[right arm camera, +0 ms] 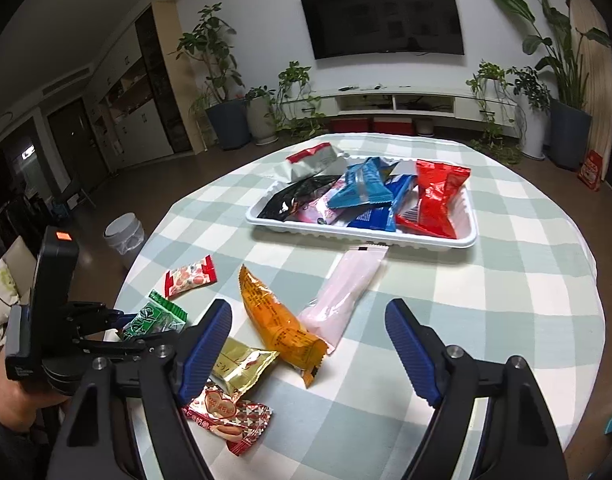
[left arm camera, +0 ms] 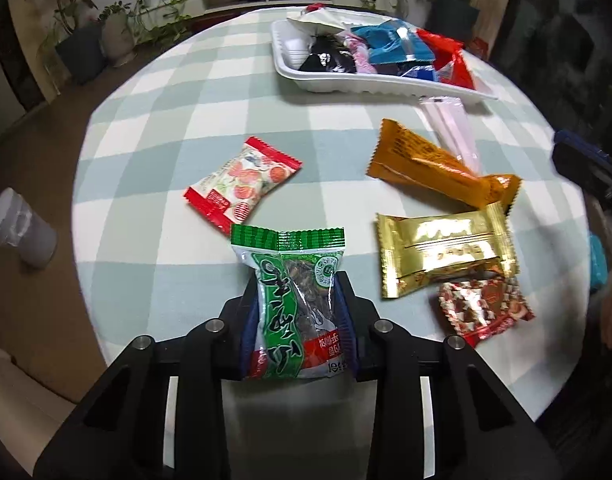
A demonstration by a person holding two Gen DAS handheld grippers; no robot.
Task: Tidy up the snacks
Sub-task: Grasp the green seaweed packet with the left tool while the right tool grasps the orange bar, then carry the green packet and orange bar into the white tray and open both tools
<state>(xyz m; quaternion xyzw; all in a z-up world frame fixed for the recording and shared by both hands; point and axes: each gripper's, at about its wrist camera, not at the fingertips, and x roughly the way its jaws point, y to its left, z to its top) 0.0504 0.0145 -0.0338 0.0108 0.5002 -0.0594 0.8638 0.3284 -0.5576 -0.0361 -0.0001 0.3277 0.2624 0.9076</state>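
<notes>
The green packet [left arm camera: 294,304] sits clamped between the fingers of my left gripper [left arm camera: 298,312], its long axis running straight out along them, crimped top edge forward and seemingly lifted off the checked tablecloth [left arm camera: 194,80]. Where it needs to go, I judge, is the white tray [left arm camera: 370,87], which lies ahead and to the right across the table, already holding several packets. So the carry is forward and rightward, over the loose snacks between.

Those are the red-and-white packet [left arm camera: 242,182] just ahead on the left, the orange packet [left arm camera: 438,166] and gold packet [left arm camera: 442,252] to the right, the red heart packet [left arm camera: 486,308] nearest me, and the pale pink stick [right arm camera: 346,300] pointing at the tray's near rim.

My right gripper [right arm camera: 310,344] hangs over the near table with its jaws spread wide, gripping nothing; the orange packet and pink stick lie between its fingers in its own view, so that hand is the nearer one for those
</notes>
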